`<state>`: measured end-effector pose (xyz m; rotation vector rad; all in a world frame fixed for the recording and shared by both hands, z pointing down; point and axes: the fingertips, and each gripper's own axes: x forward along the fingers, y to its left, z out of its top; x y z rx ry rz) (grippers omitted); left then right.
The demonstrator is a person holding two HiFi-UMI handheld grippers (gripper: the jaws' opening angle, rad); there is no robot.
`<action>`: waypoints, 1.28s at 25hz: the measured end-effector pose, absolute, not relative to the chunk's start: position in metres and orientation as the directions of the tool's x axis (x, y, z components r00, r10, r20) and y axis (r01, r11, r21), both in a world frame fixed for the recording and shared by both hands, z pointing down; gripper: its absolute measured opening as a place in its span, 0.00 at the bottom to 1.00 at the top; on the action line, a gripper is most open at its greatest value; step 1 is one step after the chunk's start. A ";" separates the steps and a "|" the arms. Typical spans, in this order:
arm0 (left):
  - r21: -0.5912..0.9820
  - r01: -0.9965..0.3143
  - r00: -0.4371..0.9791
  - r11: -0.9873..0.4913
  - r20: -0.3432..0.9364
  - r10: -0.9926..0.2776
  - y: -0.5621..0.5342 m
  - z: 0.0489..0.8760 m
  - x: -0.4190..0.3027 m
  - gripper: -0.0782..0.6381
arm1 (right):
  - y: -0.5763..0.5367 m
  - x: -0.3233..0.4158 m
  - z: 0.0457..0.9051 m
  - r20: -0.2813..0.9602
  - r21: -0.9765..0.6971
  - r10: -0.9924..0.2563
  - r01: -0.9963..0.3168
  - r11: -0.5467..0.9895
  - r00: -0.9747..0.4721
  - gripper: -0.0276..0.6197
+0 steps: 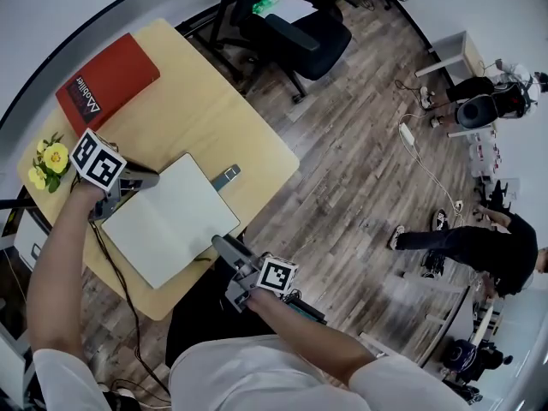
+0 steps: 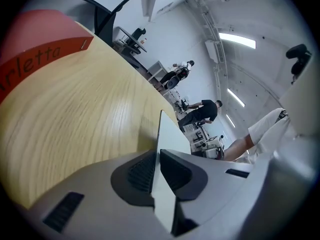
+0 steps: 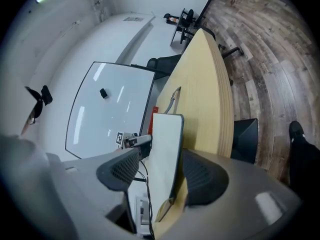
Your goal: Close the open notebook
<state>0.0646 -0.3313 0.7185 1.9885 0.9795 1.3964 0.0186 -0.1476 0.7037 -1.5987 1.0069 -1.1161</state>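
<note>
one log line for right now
left gripper: shut on notebook edge | right gripper: open, notebook edge between jaws | notebook: open on table

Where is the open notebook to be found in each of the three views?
Head view: notebook centre-left on the wooden table.
Left gripper view: notebook lower centre, pinched edge-on by left tongs.
Right gripper view: notebook lower centre, between open right tongs.
Shared landmark: the wooden table.

Light wood table (image 1: 197,101) w/ rounded corners = ref. Red hardback book (image 1: 107,82), white lettering, lies flat on its far-left corner. Yellow flowers (image 1: 47,163) at its left edge. Black office chair (image 1: 295,24) just beyond far side. White power strip (image 1: 408,134) on wood-plank floor (image 1: 342,187), well right of table; person in black (image 1: 479,247) farther right.
</note>
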 end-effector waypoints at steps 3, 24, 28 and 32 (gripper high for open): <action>0.735 0.277 0.226 -0.618 0.576 0.786 -0.333 0.718 0.064 0.17 | -0.147 0.022 0.700 0.202 -0.961 -0.945 -0.134 -0.242 0.257 0.37; 0.671 0.270 0.434 -0.690 0.555 0.710 -0.360 0.689 0.036 0.18 | -0.165 -0.020 0.650 0.315 -0.570 -0.948 -0.793 -0.215 0.031 0.07; 0.640 0.260 0.500 -0.723 0.551 0.668 -0.367 0.680 0.028 0.18 | -0.167 -0.027 0.646 0.349 -0.476 -0.937 -0.862 -0.174 -0.003 0.07; 0.578 0.239 0.676 -0.781 0.478 0.561 -0.383 0.647 0.015 0.17 | -0.170 -0.034 0.644 0.383 -0.407 -0.923 -0.901 -0.149 -0.021 0.07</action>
